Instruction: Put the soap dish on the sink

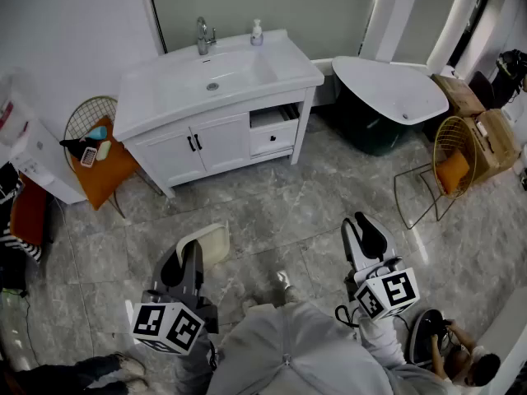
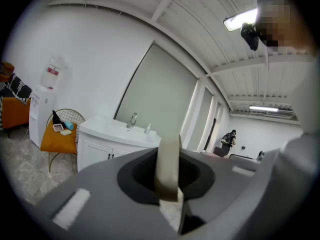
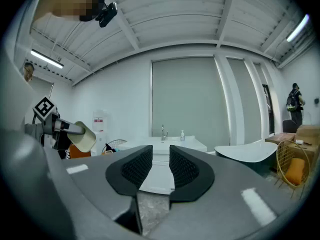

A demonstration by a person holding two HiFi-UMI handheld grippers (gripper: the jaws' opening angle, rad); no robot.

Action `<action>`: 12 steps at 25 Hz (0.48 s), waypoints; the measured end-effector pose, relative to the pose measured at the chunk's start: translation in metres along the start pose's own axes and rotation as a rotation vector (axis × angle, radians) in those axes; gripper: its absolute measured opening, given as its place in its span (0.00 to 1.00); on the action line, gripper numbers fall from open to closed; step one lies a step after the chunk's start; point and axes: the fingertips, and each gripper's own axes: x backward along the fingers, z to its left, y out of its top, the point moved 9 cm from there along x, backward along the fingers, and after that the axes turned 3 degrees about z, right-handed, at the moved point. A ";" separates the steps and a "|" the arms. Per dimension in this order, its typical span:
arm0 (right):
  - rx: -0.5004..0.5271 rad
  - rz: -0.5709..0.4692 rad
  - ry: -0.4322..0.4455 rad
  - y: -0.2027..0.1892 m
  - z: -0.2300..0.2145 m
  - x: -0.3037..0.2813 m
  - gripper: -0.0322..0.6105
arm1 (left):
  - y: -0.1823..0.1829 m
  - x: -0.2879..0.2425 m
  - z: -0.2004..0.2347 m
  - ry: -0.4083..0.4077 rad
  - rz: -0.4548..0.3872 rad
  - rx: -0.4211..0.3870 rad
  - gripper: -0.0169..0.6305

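Cream plastic soap dish [image 1: 211, 240] is clamped on edge between the jaws of the left gripper [image 1: 188, 262], well short of the white vanity sink [image 1: 216, 79]. The sink lies straight ahead across the grey marble floor [image 1: 272, 196]. The right gripper [image 3: 156, 166], level with the left and equally far from the sink, carries nothing, its jaws a narrow gap apart. A chrome faucet [image 1: 203, 36] and a small soap bottle [image 1: 257, 32] stand at the sink's back rim. Below its counter a white drawer [image 1: 272, 130] hangs open. Nothing seems to block the approach.
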 end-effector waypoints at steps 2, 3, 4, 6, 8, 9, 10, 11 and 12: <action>-0.001 0.000 0.003 -0.001 0.001 -0.002 0.18 | -0.003 0.000 0.005 0.003 -0.007 -0.006 0.17; -0.002 0.001 0.004 -0.001 0.002 -0.003 0.18 | -0.003 -0.001 0.007 0.005 -0.009 -0.008 0.17; -0.002 0.001 0.005 -0.001 0.002 -0.004 0.18 | -0.003 -0.001 0.008 0.008 -0.011 -0.010 0.17; -0.002 0.002 0.006 -0.001 0.003 -0.006 0.18 | -0.001 -0.001 0.009 0.013 -0.012 -0.007 0.17; -0.002 0.003 0.009 0.000 0.004 -0.007 0.18 | 0.000 0.000 0.009 0.021 -0.008 -0.001 0.17; -0.003 0.004 0.010 0.000 0.004 -0.008 0.18 | 0.001 0.000 0.009 0.022 -0.007 -0.001 0.17; -0.003 0.005 0.012 0.001 0.004 -0.010 0.18 | 0.001 0.000 0.009 0.023 -0.008 -0.002 0.17; -0.004 0.006 0.014 0.001 0.003 -0.011 0.18 | 0.001 0.000 0.009 0.025 -0.008 0.000 0.17; -0.005 0.007 0.016 0.001 0.003 -0.012 0.18 | 0.001 -0.001 0.009 0.028 -0.007 0.004 0.17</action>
